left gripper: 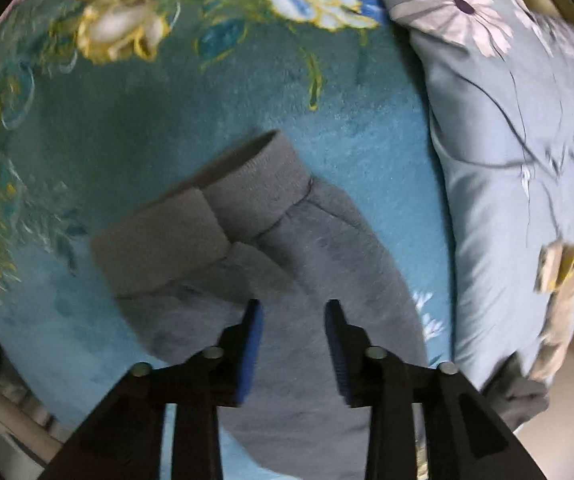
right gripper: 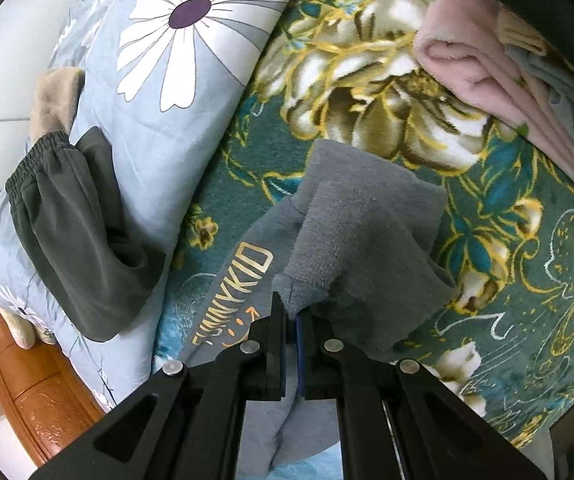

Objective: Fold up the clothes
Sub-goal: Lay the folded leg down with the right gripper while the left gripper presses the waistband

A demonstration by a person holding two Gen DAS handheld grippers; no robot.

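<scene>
Grey sweatpants (left gripper: pixel 287 264) lie on the teal floral blanket (left gripper: pixel 135 128), their two ribbed cuffs (left gripper: pixel 247 188) side by side ahead of my left gripper (left gripper: pixel 294 308). The left gripper is open and empty, hovering over the grey legs. In the right wrist view the same grey pants (right gripper: pixel 351 240), with gold "SUNNYKID" lettering (right gripper: pixel 235 292), are bunched up. My right gripper (right gripper: pixel 291 312) is shut on a fold of the grey fabric and lifts it off the blanket (right gripper: pixel 507 280).
A pale blue daisy-print quilt (left gripper: pixel 507 140) lies along the right, also in the right wrist view (right gripper: pixel 175 64). Dark green pants (right gripper: pixel 75 240) rest on it. A folded pink blanket (right gripper: pixel 487 64) lies at the far right. A brown leather bed frame (right gripper: pixel 27 368) is at lower left.
</scene>
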